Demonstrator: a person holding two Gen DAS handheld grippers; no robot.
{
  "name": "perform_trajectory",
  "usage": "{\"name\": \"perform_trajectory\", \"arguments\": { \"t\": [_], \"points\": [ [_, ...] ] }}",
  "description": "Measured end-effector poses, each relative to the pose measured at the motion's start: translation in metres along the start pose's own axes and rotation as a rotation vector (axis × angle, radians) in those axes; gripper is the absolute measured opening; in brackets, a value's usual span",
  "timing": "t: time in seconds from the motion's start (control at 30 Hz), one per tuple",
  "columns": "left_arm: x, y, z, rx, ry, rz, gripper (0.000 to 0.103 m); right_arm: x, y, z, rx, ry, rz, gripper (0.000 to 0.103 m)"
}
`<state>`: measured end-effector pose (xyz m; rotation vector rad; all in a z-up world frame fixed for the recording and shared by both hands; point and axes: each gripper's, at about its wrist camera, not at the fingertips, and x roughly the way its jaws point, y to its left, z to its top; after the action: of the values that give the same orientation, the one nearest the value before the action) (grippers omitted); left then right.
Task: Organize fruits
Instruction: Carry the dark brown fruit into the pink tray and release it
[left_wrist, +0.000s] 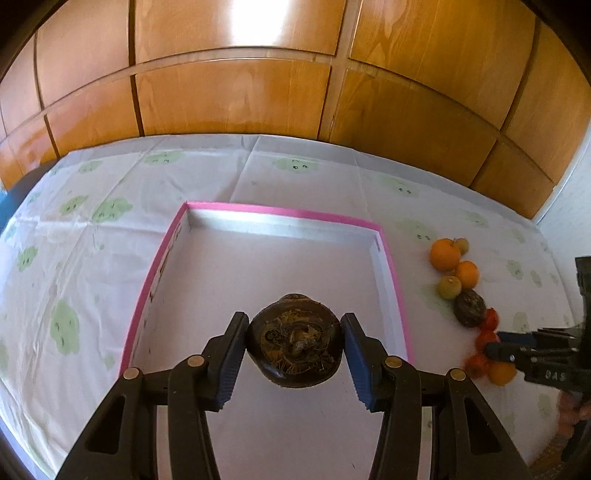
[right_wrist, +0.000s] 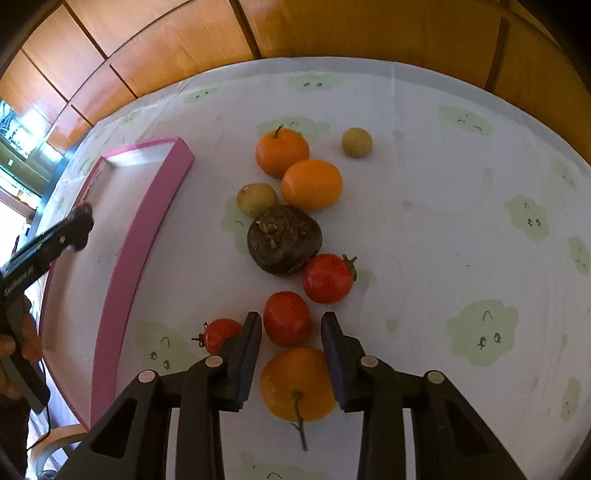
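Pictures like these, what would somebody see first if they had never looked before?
Probably the pink-edged tray, with the left tongs holding a dark brown round fruit over its white floor. Next, the bright fruit beside the tray on the cloud-print tablecloth: the right tongs flank a red fruit, an orange just below them.

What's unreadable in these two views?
- Left wrist view: underside of the dark fruit in the left gripper, so no telling if it touches the tray.
- Left wrist view: red fruit by the right gripper, blurred.
- Right wrist view: whether the right gripper presses the orange.
- Right wrist view: near tray corner, hidden by a finger.
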<state>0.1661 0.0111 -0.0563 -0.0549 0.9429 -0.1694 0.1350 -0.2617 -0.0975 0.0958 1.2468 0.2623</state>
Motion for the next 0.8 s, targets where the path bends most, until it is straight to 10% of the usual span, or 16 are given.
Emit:
{"name": "perform_trajectory", "arguments": {
  "t": [0.5, 0.8],
  "points": [
    [0.042, -0.008, 0.027, -0.022, 0.024, 0.055, 0.052, 0.008, 0.009, 0.003, -0.045, -0.013, -0.05, 0.026],
    [-0.011, -0.009, 0.009, -0.04, -0.07, 0.087, 0.069, 0.01, 0.023, 0.0, -0.097, -0.023, -0.092, 0.026]
  ]
}}
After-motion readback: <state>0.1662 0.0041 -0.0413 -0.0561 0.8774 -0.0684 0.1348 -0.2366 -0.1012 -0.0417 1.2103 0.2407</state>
